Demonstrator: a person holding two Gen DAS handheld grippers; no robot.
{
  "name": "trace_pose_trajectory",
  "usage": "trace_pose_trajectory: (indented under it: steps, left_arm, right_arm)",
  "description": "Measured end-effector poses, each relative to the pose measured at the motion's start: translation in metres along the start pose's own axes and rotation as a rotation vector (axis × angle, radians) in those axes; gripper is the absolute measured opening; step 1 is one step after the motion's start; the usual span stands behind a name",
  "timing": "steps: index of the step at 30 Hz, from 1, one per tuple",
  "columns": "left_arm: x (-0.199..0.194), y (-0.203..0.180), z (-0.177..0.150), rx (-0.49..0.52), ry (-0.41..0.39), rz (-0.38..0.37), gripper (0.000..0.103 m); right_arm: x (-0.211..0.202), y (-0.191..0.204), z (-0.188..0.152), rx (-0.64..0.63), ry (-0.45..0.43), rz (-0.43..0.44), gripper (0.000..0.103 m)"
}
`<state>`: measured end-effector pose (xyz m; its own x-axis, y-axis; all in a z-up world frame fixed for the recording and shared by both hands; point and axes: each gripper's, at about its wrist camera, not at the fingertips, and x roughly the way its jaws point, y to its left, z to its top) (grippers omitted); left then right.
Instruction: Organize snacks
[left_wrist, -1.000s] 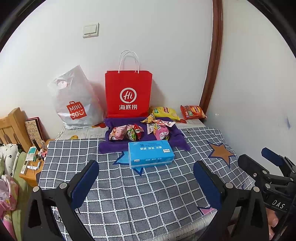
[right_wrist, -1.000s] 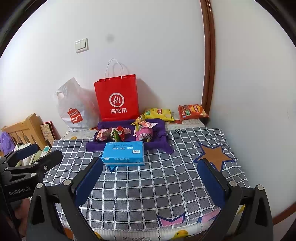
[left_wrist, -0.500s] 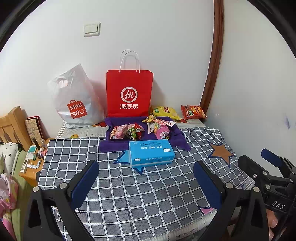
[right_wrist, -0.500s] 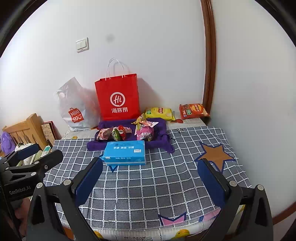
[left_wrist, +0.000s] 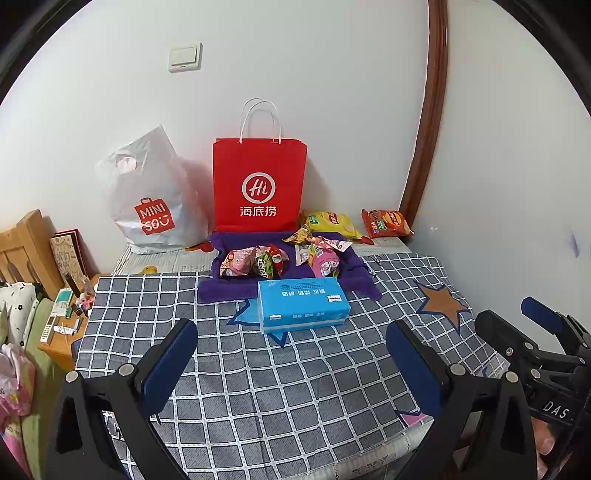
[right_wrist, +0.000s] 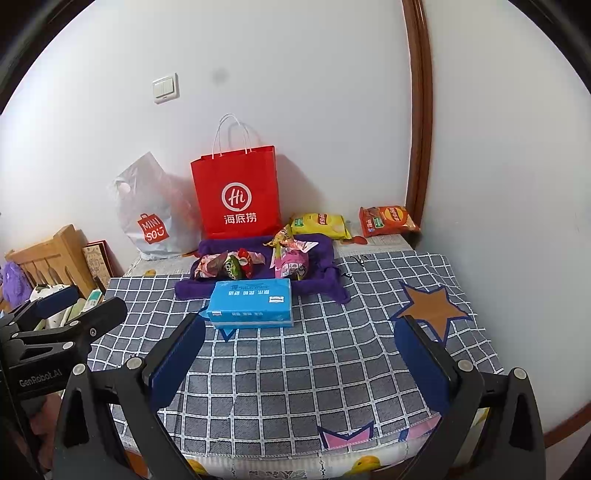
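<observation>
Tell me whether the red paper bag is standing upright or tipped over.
Upright. The red paper bag stands against the wall behind the purple tray, handles pointing up.

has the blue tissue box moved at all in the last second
No. The blue tissue box sits in front of the purple tray, over the same blue star print; only the cameras drifted slightly.

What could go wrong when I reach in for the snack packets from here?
1. The blue tissue box sits directly in front of the purple tray; a low reach by either open gripper may shove it into the tray.
2. The small packets lie piled and overlapping, so a pinch may catch two or drag a neighbour out.
3. The red paper bag stands upright right behind the tray; overshooting could tip it.
</observation>
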<state>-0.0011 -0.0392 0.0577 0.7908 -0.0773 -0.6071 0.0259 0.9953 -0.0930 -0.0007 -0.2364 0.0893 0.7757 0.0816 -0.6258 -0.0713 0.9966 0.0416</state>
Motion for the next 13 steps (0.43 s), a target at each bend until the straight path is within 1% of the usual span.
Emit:
trace_pose_trajectory:
  steps: [13]
  left_arm:
    - [0.0006,-0.0013,-0.0007,0.002,0.004,0.005,0.103]
  right_arm:
    - [0.0014,0.0022,-0.0007,-0.007,-0.021,0.008,0.101]
